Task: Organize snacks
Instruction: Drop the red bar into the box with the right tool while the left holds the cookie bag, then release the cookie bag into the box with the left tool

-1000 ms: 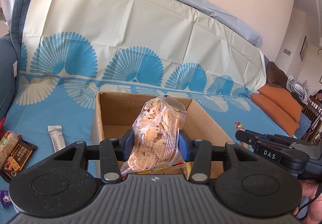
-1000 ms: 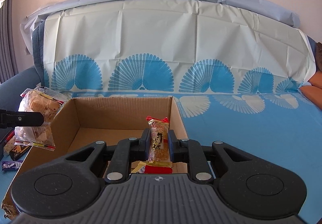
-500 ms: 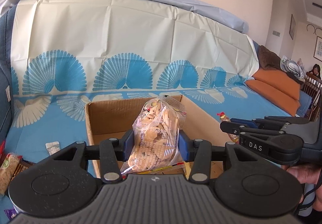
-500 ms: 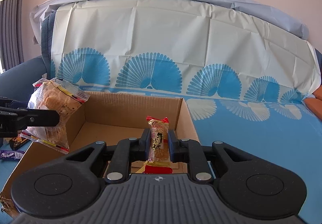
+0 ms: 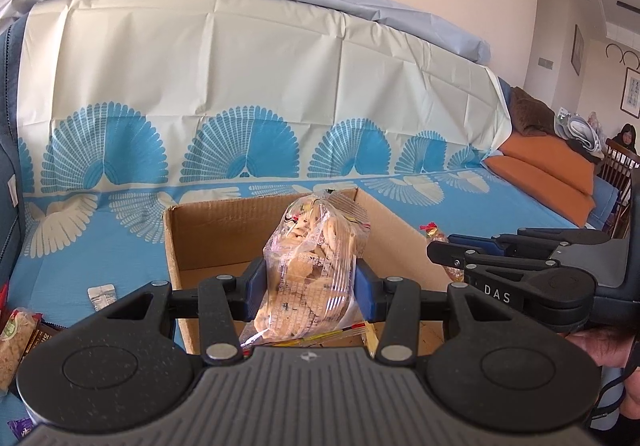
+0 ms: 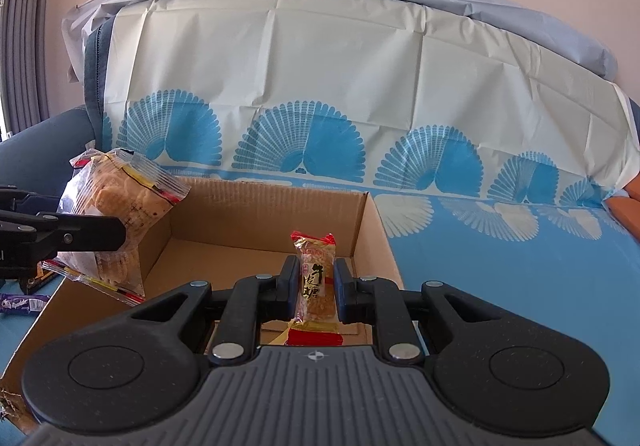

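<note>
Both your claws carry snacks above the cardboard box (image 6: 260, 230).

Your left claw (image 5: 308, 286) is clamped on the bag of cookies (image 5: 316, 266); your right claw (image 6: 317, 288) pinches the wrapped candy (image 6: 316, 278) upright, box floor just ahead.

Brown cardboard box (image 6: 256, 213), blue-and-cream fan-patterned cloth (image 6: 460, 266), red-and-gold candy wrapper (image 6: 316, 282), orange cushions (image 5: 552, 165)
</note>
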A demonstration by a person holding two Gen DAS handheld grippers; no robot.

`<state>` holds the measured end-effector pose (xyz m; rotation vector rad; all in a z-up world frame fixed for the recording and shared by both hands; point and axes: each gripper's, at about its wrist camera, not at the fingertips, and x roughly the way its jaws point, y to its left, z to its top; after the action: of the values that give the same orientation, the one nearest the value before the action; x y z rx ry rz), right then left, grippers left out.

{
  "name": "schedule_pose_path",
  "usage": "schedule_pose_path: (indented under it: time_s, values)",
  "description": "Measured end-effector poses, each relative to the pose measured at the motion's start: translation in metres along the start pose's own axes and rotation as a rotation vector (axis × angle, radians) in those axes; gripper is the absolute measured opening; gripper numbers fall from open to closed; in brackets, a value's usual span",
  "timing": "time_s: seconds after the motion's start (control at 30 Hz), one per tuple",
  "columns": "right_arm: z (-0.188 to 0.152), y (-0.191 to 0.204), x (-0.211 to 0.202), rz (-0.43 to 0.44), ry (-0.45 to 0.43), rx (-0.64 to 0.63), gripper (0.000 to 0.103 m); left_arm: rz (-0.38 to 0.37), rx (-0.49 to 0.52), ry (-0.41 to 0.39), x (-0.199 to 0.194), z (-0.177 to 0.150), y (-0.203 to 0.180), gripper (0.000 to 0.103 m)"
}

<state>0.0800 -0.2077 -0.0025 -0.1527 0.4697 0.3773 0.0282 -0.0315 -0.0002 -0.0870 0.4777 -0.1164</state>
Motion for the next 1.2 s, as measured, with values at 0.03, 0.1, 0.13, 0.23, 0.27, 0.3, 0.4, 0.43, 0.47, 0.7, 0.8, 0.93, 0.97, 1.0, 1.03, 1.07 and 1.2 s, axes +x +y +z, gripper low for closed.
schedule_pose_path:
  time_s: [0.03,0.1,0.13,0.23,0.27,0.3,0.4,0.43,0.47,0.7,0.8,0.93,0.97,1.0,1.03,1.07,1.2]
  values:
    - [-0.0002,0.0000,0.0000,0.000,0.000,-0.001,0.018,0.000,0.001,0.000,0.0003,-0.0001,-0.0008,0.051]
    - [-0.0003,-0.0002,-0.0004,0.000,0.000,-0.002,0.018,0.000,0.003,0.002,0.0007,0.0000,-0.0009,0.051]
    - [-0.0002,0.0007,-0.0013,-0.001,-0.001,-0.003,0.018,0.000,0.004,0.001,0.0006,-0.0001,-0.0009,0.051]
    - [-0.0004,0.0002,-0.0012,0.000,-0.002,-0.004,0.018,-0.002,0.006,-0.001,0.0004,0.0000,-0.0013,0.051]
    - [-0.0008,0.0001,-0.0012,0.000,-0.001,-0.005,0.018,-0.003,0.006,-0.001,0.0005,-0.0001,-0.0014,0.051]
    - [-0.0011,-0.0001,-0.0013,0.001,-0.001,-0.006,0.018,-0.003,0.007,-0.001,0.0004,-0.0002,-0.0014,0.051]
    - [-0.0010,0.0001,-0.0015,0.000,-0.002,-0.005,0.018,-0.006,0.010,-0.002,0.0004,0.0002,-0.0019,0.051]
    - [-0.0009,0.0004,-0.0016,0.000,-0.002,-0.004,0.018,-0.007,0.011,-0.004,0.0003,0.0003,-0.0021,0.051]
    - [-0.0009,0.0005,-0.0015,0.001,-0.002,-0.005,0.018,-0.008,0.011,-0.004,0.0004,0.0000,-0.0016,0.051]
    - [-0.0010,0.0016,-0.0022,-0.002,-0.004,-0.006,0.019,-0.012,0.010,-0.005,0.0006,0.0000,-0.0021,0.051]
    - [-0.0013,0.0011,-0.0015,-0.010,-0.002,-0.001,0.020,-0.028,0.002,0.001,0.0014,-0.0001,-0.0021,0.055]
    - [-0.0007,0.0023,-0.0018,-0.031,-0.007,-0.003,0.068,-0.029,0.007,-0.006,0.0003,0.0002,-0.0044,0.072]
    - [-0.0002,0.0024,-0.0027,-0.036,-0.013,-0.007,0.069,-0.030,0.007,-0.008,0.0000,0.0003,-0.0047,0.072]
    - [0.0002,0.0020,-0.0031,-0.035,-0.014,-0.004,0.069,-0.030,0.005,-0.010,-0.0002,0.0001,-0.0049,0.072]
    - [0.0002,0.0014,-0.0031,-0.037,-0.012,0.000,0.069,-0.026,0.007,-0.013,-0.0005,0.0001,-0.0055,0.072]
    - [0.0003,0.0012,-0.0030,-0.040,-0.011,0.003,0.069,-0.022,0.010,-0.020,-0.0014,-0.0002,-0.0060,0.072]
    - [0.0012,0.0009,-0.0022,-0.049,-0.011,0.018,0.069,-0.014,0.035,-0.053,-0.0071,-0.0017,-0.0068,0.064]
